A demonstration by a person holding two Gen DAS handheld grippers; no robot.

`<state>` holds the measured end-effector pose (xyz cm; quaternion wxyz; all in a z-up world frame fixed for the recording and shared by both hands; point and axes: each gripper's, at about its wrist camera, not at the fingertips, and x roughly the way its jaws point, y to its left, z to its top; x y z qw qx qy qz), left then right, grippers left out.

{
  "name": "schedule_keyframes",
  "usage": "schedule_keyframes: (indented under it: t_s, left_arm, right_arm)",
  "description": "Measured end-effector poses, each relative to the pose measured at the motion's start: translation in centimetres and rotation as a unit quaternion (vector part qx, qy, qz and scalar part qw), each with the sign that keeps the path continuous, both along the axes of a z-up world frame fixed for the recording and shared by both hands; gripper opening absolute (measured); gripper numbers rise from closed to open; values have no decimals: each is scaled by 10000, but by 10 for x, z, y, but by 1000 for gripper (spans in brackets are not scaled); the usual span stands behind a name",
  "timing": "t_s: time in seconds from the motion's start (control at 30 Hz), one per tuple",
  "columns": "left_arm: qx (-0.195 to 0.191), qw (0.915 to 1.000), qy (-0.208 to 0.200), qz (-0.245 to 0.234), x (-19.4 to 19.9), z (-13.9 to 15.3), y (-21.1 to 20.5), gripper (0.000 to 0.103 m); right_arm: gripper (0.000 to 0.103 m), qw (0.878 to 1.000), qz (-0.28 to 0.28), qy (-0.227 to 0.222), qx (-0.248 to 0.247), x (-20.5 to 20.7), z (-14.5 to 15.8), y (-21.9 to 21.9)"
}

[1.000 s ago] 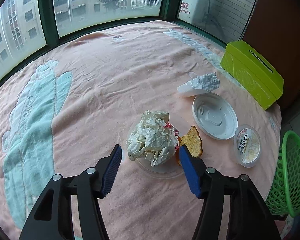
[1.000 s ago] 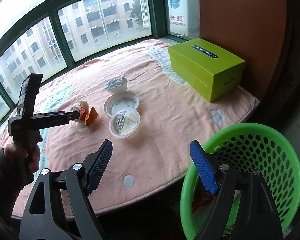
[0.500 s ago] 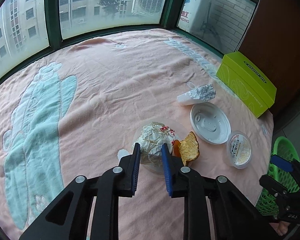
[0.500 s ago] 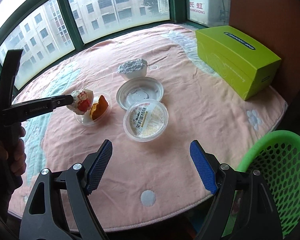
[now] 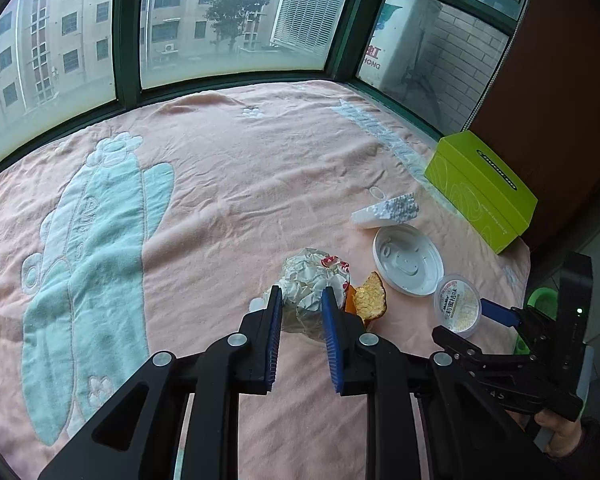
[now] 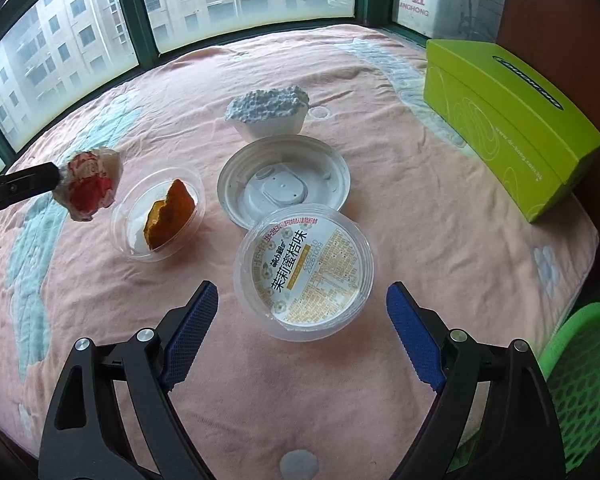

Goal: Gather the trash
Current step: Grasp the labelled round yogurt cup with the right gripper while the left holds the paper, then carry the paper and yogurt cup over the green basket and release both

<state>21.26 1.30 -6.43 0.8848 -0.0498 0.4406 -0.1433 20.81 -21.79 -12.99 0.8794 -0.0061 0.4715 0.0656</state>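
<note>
a: left gripper (image 5: 298,304) is pinching the crumpled wrapper (image 5: 314,280); jaws nearly together on the paper; it is hanging clear of the clear cup (image 6: 156,216), probably so it can be carried off alone.

b: and the peel (image 6: 168,214) is sitting loose in that cup; right gripper (image 6: 302,330) is gaping wide, holding nothing, straddling the printed lid (image 6: 304,272) near the table's (image 6: 440,220) edge; likely lining up the next grab.

a: green basket (image 6: 580,380) is waiting low at the right, beside the table.

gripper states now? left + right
Left gripper: shut on the paper wad, lifted off the cup.
Right gripper: open, empty, near the lid.
</note>
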Motion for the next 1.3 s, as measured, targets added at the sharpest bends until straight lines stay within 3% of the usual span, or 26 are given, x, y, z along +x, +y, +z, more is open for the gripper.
schedule_keyframes:
  t_s: [0.1, 0.3, 0.83, 1.3]
  left_arm:
    - [-12, 10000, -47, -11, -4, 6, 2, 20]
    - [-69, 9999, -107, -23, -10, 13, 3, 20]
    - [-182, 9988, -351, -300, -39, 38, -24, 20]
    - [-356, 9945, -524, -832, -75, 58, -78, 20]
  right_arm:
    - [85, 10000, -33, 48, -15, 5, -3, 1]
    - [67, 9999, -63, 85, 52, 8, -3, 1]
    - [66, 9989, -160, -379, 203, -43, 47, -13]
    - [66, 9944, -767, -671, 274, -110, 77, -64]
